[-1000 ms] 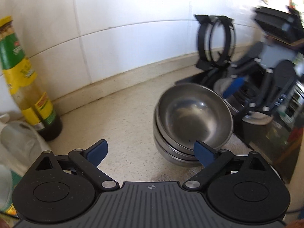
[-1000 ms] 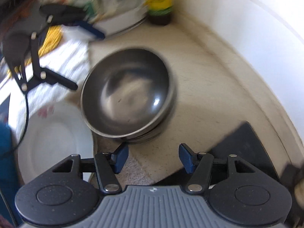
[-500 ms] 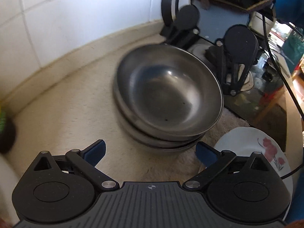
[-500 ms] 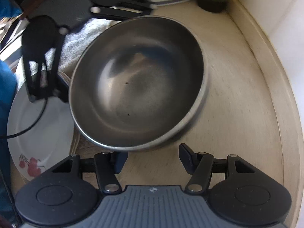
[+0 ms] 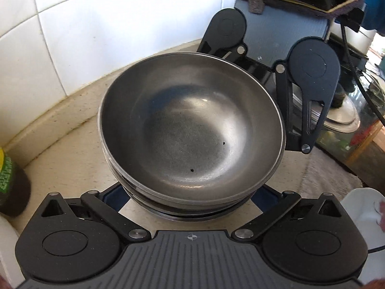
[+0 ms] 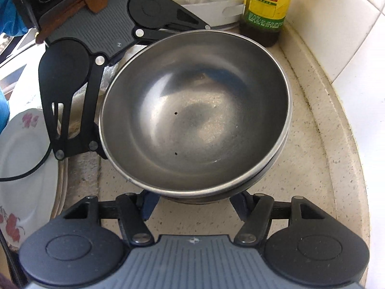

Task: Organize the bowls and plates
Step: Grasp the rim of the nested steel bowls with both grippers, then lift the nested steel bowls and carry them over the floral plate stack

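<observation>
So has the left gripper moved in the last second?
Yes. The left gripper has come in towards the stack of steel bowls; its opening jaws now straddle the stack's base, and the green-labelled oil bottle sits at the view's left edge.

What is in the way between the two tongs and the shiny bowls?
Nothing visible. Both tongs are already at the stack of steel bowls, one on each side. The left tongs and the right tongs are both opening, with the bottom of the stack between their fingers. Only bare counter lies around the stack.
</observation>
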